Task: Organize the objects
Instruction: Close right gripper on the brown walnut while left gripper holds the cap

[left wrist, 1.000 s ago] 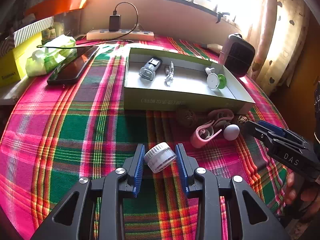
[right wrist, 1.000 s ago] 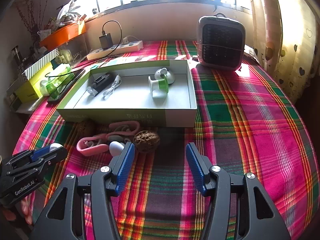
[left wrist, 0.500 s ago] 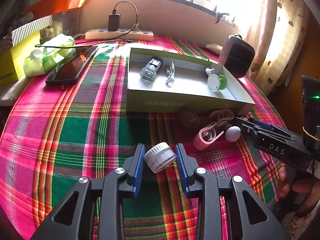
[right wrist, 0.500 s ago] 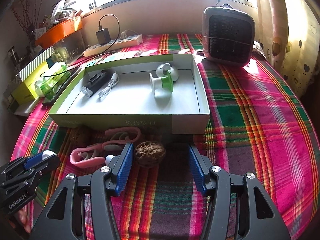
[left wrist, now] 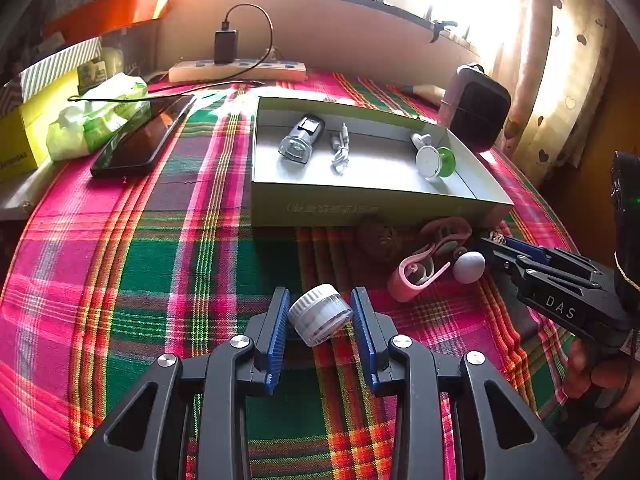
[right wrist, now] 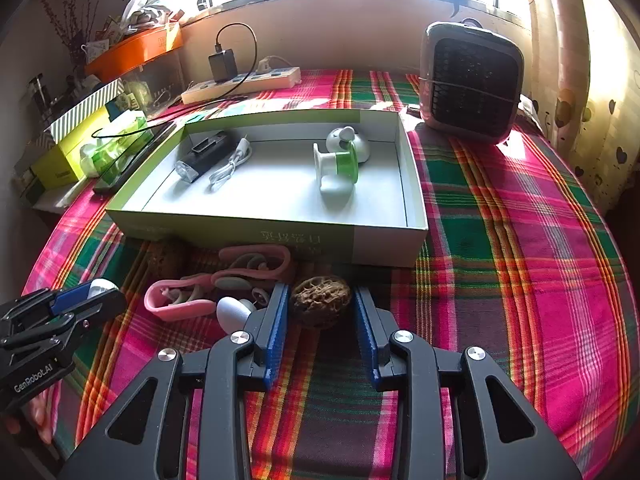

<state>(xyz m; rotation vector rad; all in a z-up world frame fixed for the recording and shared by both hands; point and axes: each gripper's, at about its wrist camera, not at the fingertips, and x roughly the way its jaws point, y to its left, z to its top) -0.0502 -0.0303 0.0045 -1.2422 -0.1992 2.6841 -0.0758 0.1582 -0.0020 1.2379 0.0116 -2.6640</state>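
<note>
My left gripper (left wrist: 320,295) is shut on a small clear jar with a white lid (left wrist: 318,316), tilted just above the plaid cloth. My right gripper (right wrist: 319,292) is closing, and its blue pads touch both sides of a brown walnut (right wrist: 320,305) lying in front of the green box (right wrist: 280,234). Left of that walnut lie pink ear-hook pieces (right wrist: 188,300), a white egg-shaped piece (right wrist: 232,312) and a second walnut (right wrist: 166,256). Inside the box are a small torch (right wrist: 200,158), a white cable (right wrist: 230,166) and a green-and-white reel (right wrist: 336,164).
A grey fan heater (right wrist: 470,80) stands behind the box's right corner. A power strip (right wrist: 240,82) with a charger lies along the back wall. A phone (left wrist: 140,140), a wipes pack (left wrist: 92,120) and a yellow box (left wrist: 16,140) sit at the left.
My right gripper moved forward until the walnut came between its pads, then narrowed onto it. The left gripper kept still with the jar.
</note>
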